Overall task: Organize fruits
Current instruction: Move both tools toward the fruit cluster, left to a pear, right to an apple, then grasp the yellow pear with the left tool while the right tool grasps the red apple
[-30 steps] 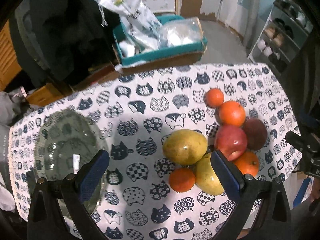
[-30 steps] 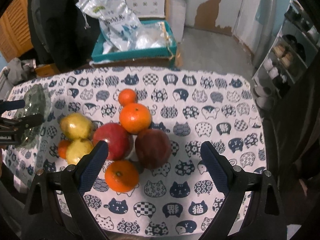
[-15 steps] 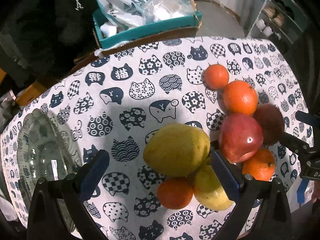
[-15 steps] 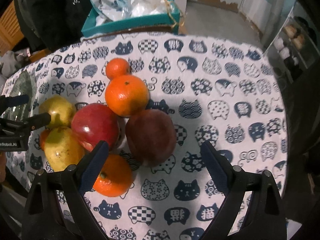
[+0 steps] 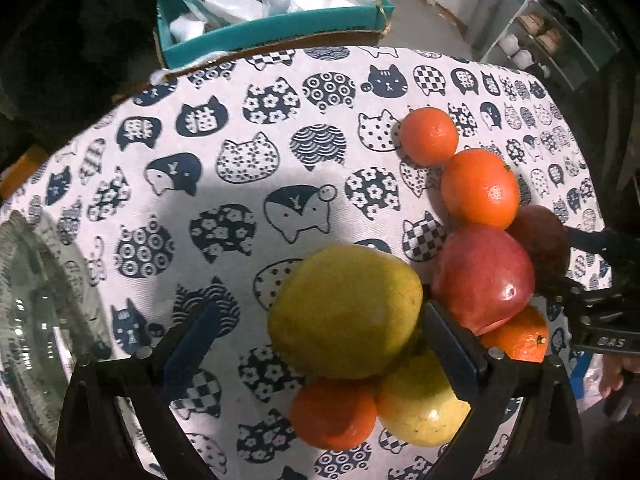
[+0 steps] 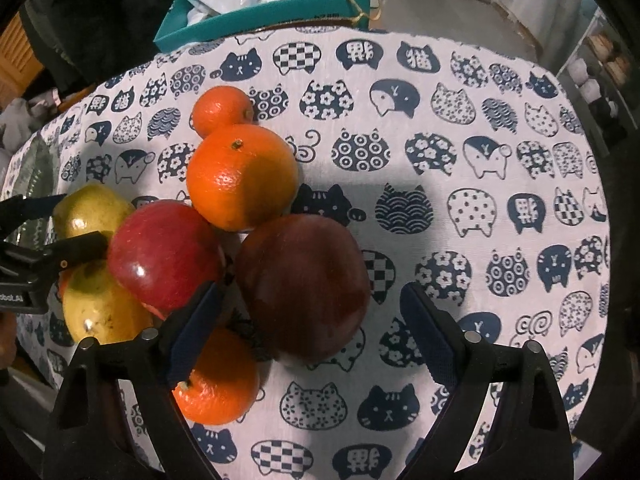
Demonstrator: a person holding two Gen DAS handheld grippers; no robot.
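A cluster of fruit lies on the cat-print tablecloth. My left gripper is open, its jaws on either side of a yellow-green pear; a second yellow pear and a small orange lie below it. My right gripper is open around a dark red apple. A bright red apple, a large orange, a small orange and another orange touch it.
A glass bowl sits at the table's left side. A teal box with plastic bags stands beyond the far edge. Shelves stand at the far right. The tablecloth stretches right of the fruit.
Both grippers have moved forward and down toward the fruit. The left now straddles the yellow-green pear, the right straddles the dark red apple. The fruit has not moved.
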